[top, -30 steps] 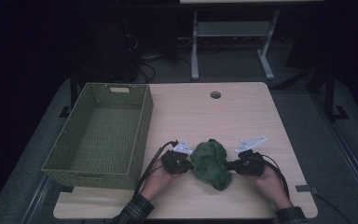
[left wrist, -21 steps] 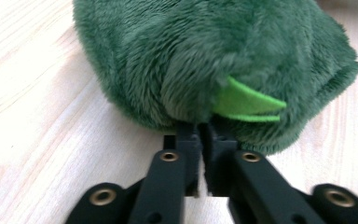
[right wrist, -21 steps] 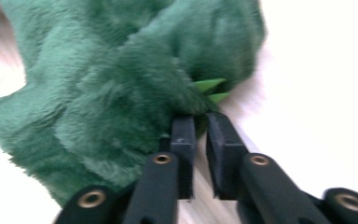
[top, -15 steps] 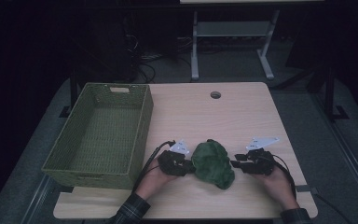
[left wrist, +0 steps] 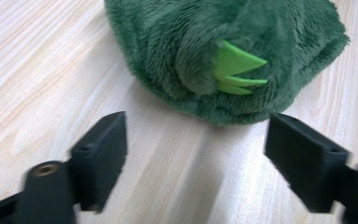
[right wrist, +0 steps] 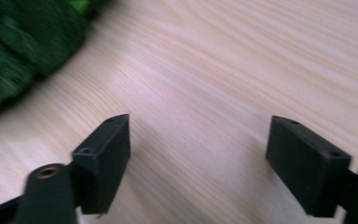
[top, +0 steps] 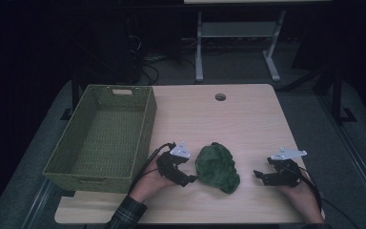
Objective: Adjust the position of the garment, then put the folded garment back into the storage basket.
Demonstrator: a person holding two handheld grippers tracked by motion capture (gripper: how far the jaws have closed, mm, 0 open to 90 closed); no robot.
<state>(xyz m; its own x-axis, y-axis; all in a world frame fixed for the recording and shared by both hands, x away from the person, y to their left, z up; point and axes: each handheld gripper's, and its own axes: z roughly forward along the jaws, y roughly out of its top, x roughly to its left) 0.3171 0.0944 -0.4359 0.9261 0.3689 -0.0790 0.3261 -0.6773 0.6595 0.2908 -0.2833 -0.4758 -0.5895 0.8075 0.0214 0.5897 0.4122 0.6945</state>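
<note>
Both grippers have let go of the green plush toy (top: 218,167) and pulled back from it. A moment ago they squeezed it from both sides; now the right gripper (top: 262,176) has slid away toward the right edge of the table (top: 248,119), while the left gripper (top: 190,180) has hardly moved. The jaws of both have just been opening, and nothing sits between them now.

The toy lies by itself on the wood, near the front of the table, between the two hands. It looks a bit squashed and folded up, most likely because it is soft and was pressed from both sides. The green woven basket (top: 143,138) stands to its left, beside the left hand, with nothing in it that I can see. It may be the place the toy is meant to go, but that is only a guess.

In the left gripper view, the left gripper (left wrist: 196,154) is spread wide and the plush toy (left wrist: 177,51) is very close, just past the tips, not touching them. Little bright green spikes (left wrist: 237,70) stick out of the fur on the near side. The toy sits straight ahead of the gap, so a short push forward would put fur between the jaws.

In the right gripper view, the right gripper (right wrist: 198,154) is also wide open over bare wood. The plush toy (right wrist: 23,42) is off in the upper left corner, well apart from the tips, so this hand would have to come back to grab it again.
</note>
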